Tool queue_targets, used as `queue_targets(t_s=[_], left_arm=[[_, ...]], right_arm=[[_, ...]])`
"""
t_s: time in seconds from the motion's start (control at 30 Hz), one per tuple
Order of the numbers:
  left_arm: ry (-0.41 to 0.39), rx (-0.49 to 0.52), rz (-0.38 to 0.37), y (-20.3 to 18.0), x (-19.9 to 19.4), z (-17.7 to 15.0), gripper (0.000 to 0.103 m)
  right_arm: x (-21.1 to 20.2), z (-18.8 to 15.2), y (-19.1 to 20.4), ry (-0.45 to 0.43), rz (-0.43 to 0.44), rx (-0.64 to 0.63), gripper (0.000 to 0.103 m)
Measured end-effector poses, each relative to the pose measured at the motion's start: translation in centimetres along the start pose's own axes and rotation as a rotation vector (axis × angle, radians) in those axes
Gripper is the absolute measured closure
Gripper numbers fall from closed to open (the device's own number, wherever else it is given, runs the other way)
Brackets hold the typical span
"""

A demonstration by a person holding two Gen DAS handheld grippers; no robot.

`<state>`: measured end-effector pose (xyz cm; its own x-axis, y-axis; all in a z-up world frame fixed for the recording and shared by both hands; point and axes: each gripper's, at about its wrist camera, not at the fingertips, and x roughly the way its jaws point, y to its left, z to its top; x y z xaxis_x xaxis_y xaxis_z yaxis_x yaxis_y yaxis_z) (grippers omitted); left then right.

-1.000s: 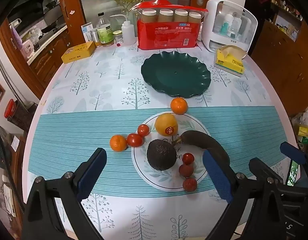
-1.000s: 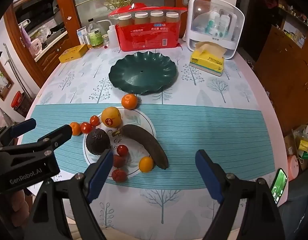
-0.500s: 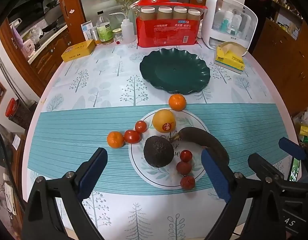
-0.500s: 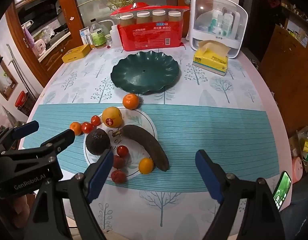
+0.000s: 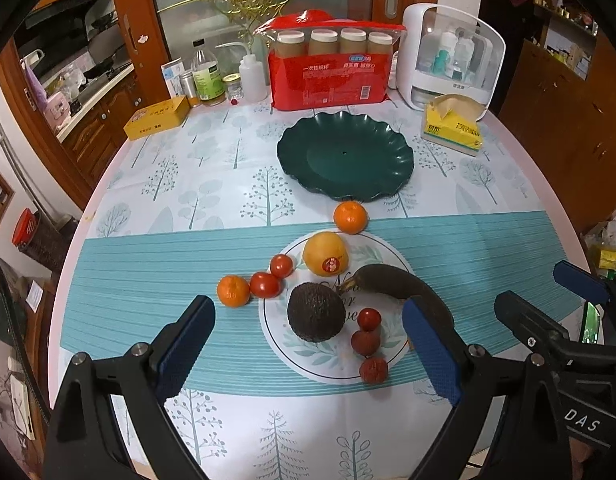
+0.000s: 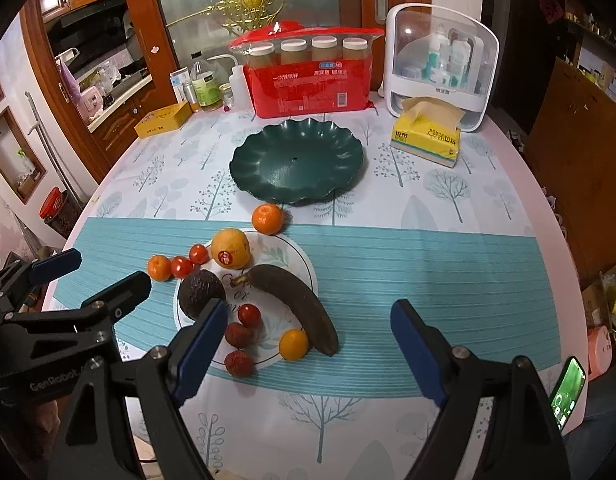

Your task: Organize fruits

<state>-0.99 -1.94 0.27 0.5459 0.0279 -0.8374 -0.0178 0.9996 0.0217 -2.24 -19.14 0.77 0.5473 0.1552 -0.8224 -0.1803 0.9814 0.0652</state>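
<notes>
The left hand-held gripper (image 5: 308, 344) hangs wide open over the worktop (image 5: 148, 200). An avocado (image 5: 315, 312) lies between its fingers, with the green plate (image 5: 343, 160) at twelve o'clock.
</notes>
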Motion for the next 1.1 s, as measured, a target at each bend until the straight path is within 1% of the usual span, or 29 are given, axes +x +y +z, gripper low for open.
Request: queue_targets(t_s=[0.23, 0.37, 0.47, 0.77, 0.9, 1.03, 1.1], left_arm=[[-0.015, 0.047, 0.007, 0.0, -0.1, 1.1, 0.009], [0.018, 0.053, -0.002, 0.3, 0.4, 1.4, 0.009], [0.043, 0.043, -0.024, 0.9, 0.8, 1.3, 0.009], [0.06, 0.013, -0.063, 2.4, 1.0, 1.5, 0.008], [0.072, -0.018, -0.055, 3.4, 1.4, 1.9, 0.008], [0.057, -0.04, -0.039, 4.3, 1.3, 2.3, 0.008], [0.039, -0.055, -0.05, 4.8, 1.0, 2.6, 0.008]], right_arm=[[-0.4, 0.3, 0.4, -0.019, -0.041, 0.012, 0.018], [-0.3, 0.4, 0.6, -0.013, -0.046, 0.016, 0.018], [-0.3, 0.4, 1.0, -0.007, -0.05, 0.018, 0.018], [-0.5, 1.4, 2.1, -0.024, -0.045, 0.007, 0.018], [-0.6, 2.2, 1.9, -0.026, -0.043, 0.017, 0.018], [-0.9, 3.2, 1.5, -0.032, -0.049, 0.012, 0.018], [-1.2, 3.8, 1.3, -0.041, -0.046, 0.01, 0.018]])
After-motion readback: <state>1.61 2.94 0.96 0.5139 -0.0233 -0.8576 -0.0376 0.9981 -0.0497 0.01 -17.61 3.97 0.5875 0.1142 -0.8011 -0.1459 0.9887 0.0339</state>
